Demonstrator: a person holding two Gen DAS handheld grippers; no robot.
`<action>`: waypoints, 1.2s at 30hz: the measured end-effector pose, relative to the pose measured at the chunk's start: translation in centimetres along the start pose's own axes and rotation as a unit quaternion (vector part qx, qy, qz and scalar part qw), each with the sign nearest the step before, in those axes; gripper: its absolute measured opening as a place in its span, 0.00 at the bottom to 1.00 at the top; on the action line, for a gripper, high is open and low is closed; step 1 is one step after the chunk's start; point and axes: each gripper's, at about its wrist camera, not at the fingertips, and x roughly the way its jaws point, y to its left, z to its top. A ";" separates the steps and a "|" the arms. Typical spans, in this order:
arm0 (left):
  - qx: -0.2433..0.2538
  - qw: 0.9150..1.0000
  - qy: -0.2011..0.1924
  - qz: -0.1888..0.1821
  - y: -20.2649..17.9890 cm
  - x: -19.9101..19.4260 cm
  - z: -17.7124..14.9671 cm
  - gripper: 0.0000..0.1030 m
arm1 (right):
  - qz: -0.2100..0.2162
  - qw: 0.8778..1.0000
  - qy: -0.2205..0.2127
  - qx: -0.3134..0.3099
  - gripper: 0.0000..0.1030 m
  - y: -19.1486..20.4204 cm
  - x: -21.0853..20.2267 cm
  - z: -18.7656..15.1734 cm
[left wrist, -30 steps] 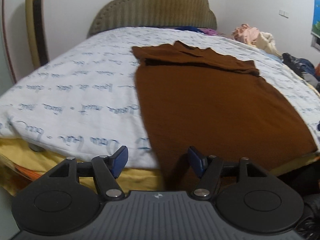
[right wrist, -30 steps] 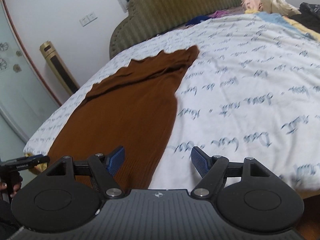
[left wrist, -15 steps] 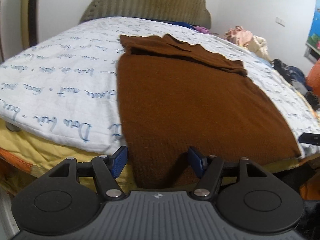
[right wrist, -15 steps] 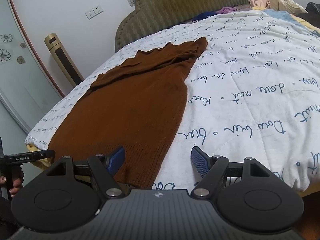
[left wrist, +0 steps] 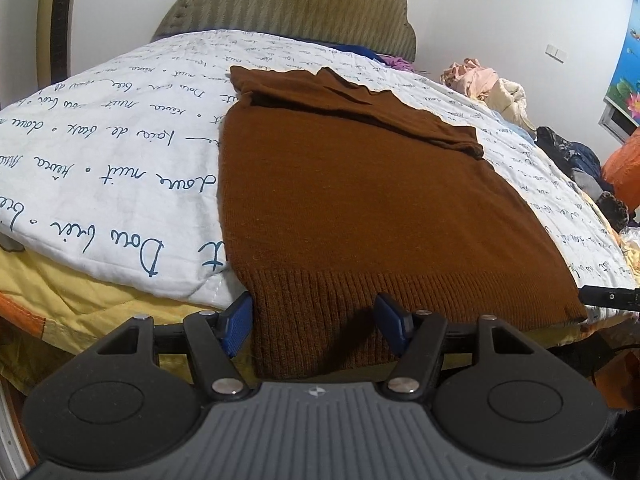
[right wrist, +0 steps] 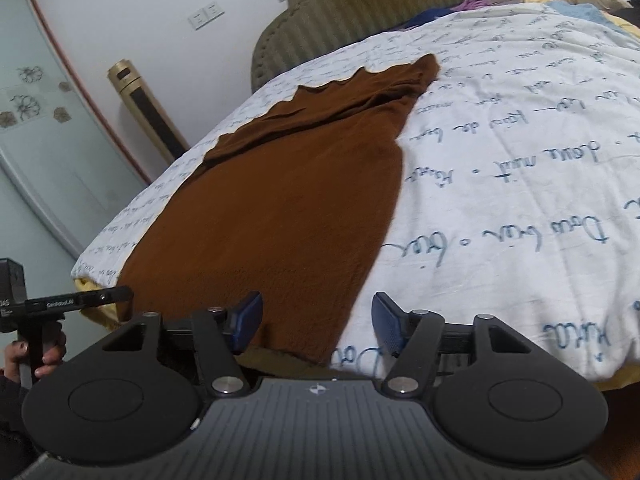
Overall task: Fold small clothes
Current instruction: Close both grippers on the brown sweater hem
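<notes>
The brown sweater (left wrist: pixel 360 208) lies flat mid-frame on the white bedspread (left wrist: pixel 120 152), ribbed hem at the lower edge. Soft and limp, it likely wants holding at both hem corners. The left gripper (left wrist: pixel 314 322) is spread astride the hem's left corner; the right gripper (right wrist: pixel 316 326) is closing around the right corner, not yet pinching.

a brown knit sweater (left wrist: pixel 360 200) is spread flat on the white script-printed quilt (left wrist: pixel 120 152). its sleeves are folded across the far end, and its ribbed hem (left wrist: pixel 400 296) is draped over the near bed edge.
</notes>
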 end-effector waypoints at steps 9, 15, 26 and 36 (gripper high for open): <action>-0.007 1.000 -0.009 0.010 0.1 0.3 -0.1 0.51 | 0.007 1.000 0.012 -0.004 0.30 0.9 1.3 -0.3; -0.023 1.000 -0.006 0.009 0.9 -0.1 -0.1 0.38 | 0.000 1.000 0.014 0.003 0.22 0.6 1.1 -0.4; -0.051 0.999 -0.005 -0.011 2.7 -0.8 -0.7 0.37 | -0.002 1.000 0.013 -0.001 0.21 0.8 1.1 -0.5; -0.098 0.994 -0.008 -0.041 4.4 -1.1 -1.3 0.11 | -0.008 1.000 0.016 -0.015 0.18 1.3 1.2 -0.3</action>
